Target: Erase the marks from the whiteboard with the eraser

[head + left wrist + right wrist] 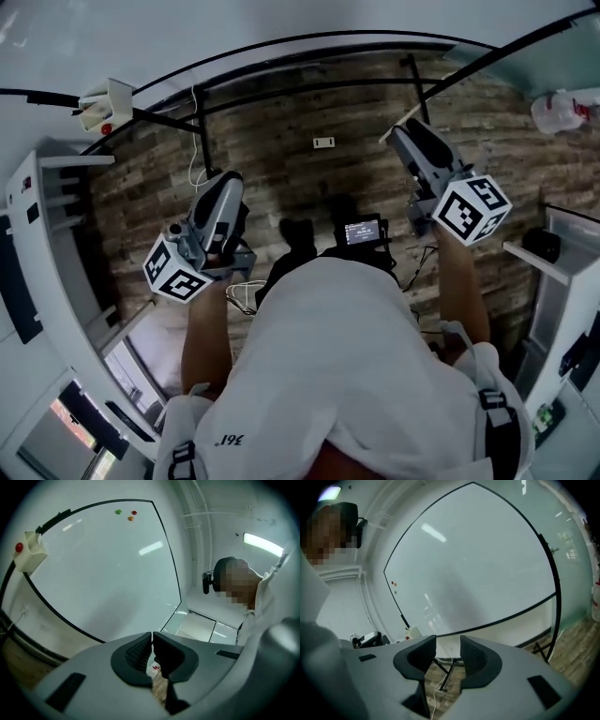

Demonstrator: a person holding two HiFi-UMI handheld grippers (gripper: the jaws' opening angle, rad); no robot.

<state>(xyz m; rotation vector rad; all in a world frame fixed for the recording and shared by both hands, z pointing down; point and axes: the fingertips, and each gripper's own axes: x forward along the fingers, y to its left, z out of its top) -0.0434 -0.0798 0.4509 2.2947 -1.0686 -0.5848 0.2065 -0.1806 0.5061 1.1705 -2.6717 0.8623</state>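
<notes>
Before the large white, black-framed whiteboard, I hold both tools short of its surface. My left gripper has its jaws clenched together on nothing. My right gripper stands released, and only the floor below the whiteboard shows through its gap. No view shows me the eraser, so I cannot tell where it is. The likeliest spot is the small cream box with a red dot clipped to the whiteboard's left edge, though I cannot see inside it. The surface looks bare of marks from here, apart from three small round coloured magnets near the whiteboard's top edge.

The main risk, as I judge it, is reaching the whiteboard empty-handed and dragging bare pads across it. A hasty reach at the cream box with shut jaws could also knock it off the frame. A wide sweep could send the magnets flying.
</notes>
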